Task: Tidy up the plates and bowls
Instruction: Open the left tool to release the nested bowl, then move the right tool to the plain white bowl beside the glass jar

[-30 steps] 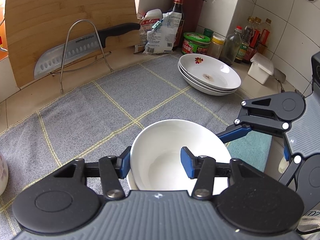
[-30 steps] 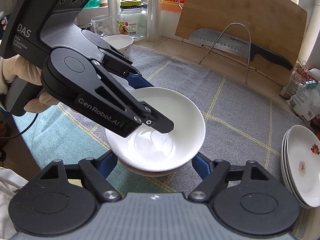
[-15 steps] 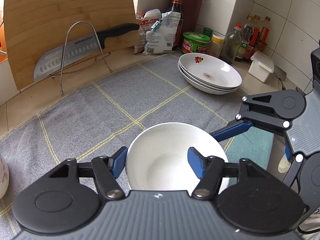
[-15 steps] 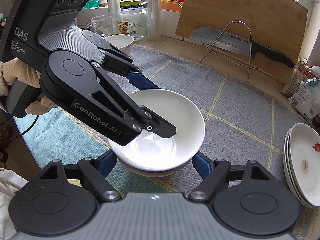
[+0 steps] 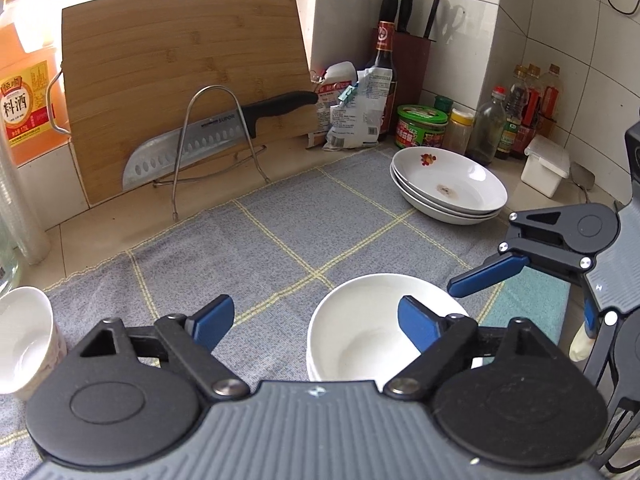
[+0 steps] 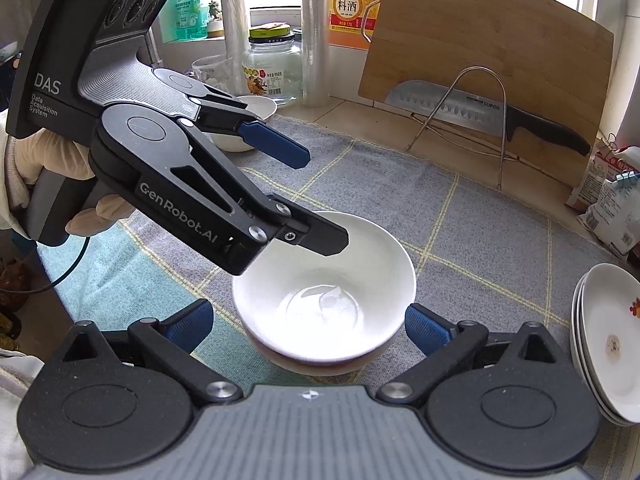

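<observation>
A stack of white bowls (image 6: 326,300) sits on the grey checked cloth (image 6: 480,240); it also shows in the left wrist view (image 5: 360,336). My left gripper (image 5: 316,320) is open and empty, its right finger above the top bowl's rim; it also shows in the right wrist view (image 6: 316,196). My right gripper (image 6: 308,326) is open, straddling the stack low down without touching. A stack of white plates (image 5: 450,186) sits at the far right. Another white bowl (image 5: 24,340) stands at the left, and it also shows in the right wrist view (image 6: 248,120).
A bamboo cutting board (image 5: 180,80) and a cleaver (image 5: 208,140) on a wire rack lean at the back. Bottles, jars and a knife block (image 5: 412,60) crowd the back right corner. A teal towel (image 5: 528,304) lies under the cloth at the front edge.
My left gripper let go of the top bowl, opened wide and pulled back up and left. The bowl now rests on the stack. The right gripper barely moved.
</observation>
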